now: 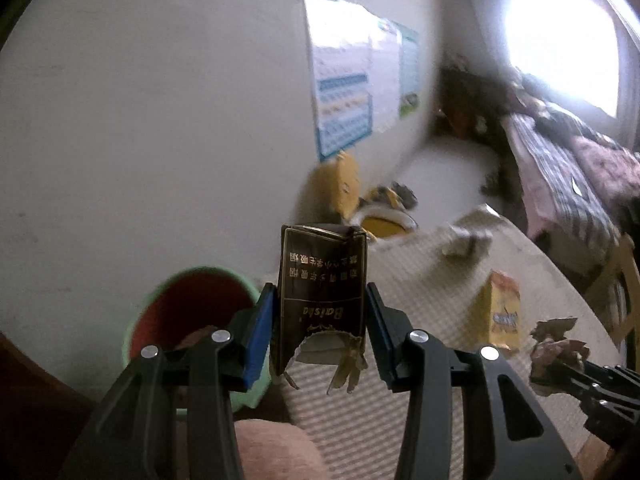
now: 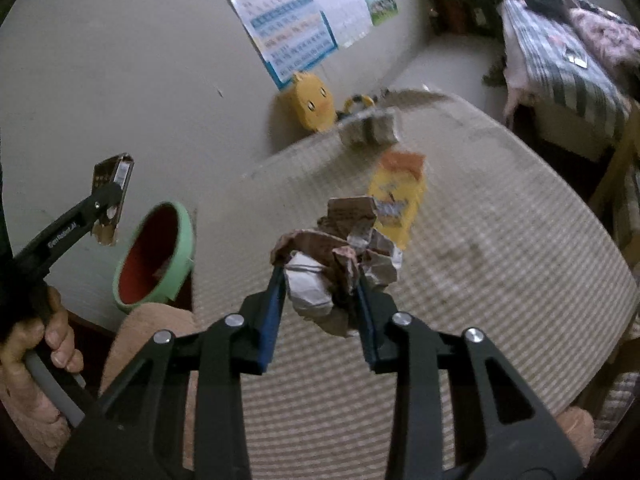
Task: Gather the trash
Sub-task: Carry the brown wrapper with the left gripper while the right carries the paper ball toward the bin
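2 grippers, each with a piece of trash, both lifted over a table (image 2: 500,264) with a striped beige cloth that fills most of the right wrist view. Back right there's a bed (image 2: 560,64) piled with dark bedding, and the pale wall has a big blue chart (image 2: 288,20) taped to it.

Next down in size: the bin (image 2: 154,256), green outside and red inside, sits just off the table's left edge, tipped toward the camera in the fisheye. A yellow duck-faced bag (image 2: 310,102) leans on the wall behind the table.

On the table itself, a yellow snack box (image 2: 398,196) stands past the right gripper, and a blurry grey wad (image 2: 370,128) lies near the far edge.

Right gripper (image 2: 320,276): blue pads clenched on a crumpled brown and white wrapper (image 2: 340,252), which bulges out above and below the fingers, clear of the cloth.

Left gripper (image 1: 320,312): clamped on a dark torn cigarette pack (image 1: 322,296), upright between the pads, gold lettering upside down, ragged bottom edge hanging loose. In the right wrist view that pack is in the air up and left of the bin, not over its mouth that I can tell. A hand (image 2: 44,344) grips the left tool's handle at the lower left.
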### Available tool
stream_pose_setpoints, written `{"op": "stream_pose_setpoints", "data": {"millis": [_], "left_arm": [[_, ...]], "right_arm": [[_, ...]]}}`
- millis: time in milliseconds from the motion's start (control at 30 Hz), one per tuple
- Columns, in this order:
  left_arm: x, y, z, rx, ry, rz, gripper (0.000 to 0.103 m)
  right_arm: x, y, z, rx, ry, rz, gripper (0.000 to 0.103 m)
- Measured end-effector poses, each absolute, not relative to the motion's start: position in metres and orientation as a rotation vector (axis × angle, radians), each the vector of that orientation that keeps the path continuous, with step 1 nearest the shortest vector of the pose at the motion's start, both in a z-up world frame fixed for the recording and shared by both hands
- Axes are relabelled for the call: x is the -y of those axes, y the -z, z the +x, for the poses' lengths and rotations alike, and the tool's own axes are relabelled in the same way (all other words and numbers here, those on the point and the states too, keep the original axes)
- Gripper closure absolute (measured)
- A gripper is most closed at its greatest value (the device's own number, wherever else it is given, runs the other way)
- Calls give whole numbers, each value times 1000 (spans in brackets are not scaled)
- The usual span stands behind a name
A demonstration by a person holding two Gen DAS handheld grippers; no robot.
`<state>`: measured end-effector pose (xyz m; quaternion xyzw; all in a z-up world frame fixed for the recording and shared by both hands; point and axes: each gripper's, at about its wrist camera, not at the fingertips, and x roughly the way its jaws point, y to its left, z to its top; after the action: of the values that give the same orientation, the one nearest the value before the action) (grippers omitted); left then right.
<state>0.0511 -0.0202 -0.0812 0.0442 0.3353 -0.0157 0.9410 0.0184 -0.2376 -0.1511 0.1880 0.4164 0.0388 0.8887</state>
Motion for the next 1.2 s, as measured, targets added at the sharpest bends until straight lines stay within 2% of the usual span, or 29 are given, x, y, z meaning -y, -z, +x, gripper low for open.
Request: {"op": "stream_pose_setpoints", "data": {"millis": [467, 1200], "left_arm": [[-26, 29, 20, -565, -51, 41, 61], [-36, 5, -3, -498, -45, 29, 61]], "right_arm": [[216, 77, 3, -694, -133, 338, 70], [189, 30, -5, -586, -197, 293, 70]]}}
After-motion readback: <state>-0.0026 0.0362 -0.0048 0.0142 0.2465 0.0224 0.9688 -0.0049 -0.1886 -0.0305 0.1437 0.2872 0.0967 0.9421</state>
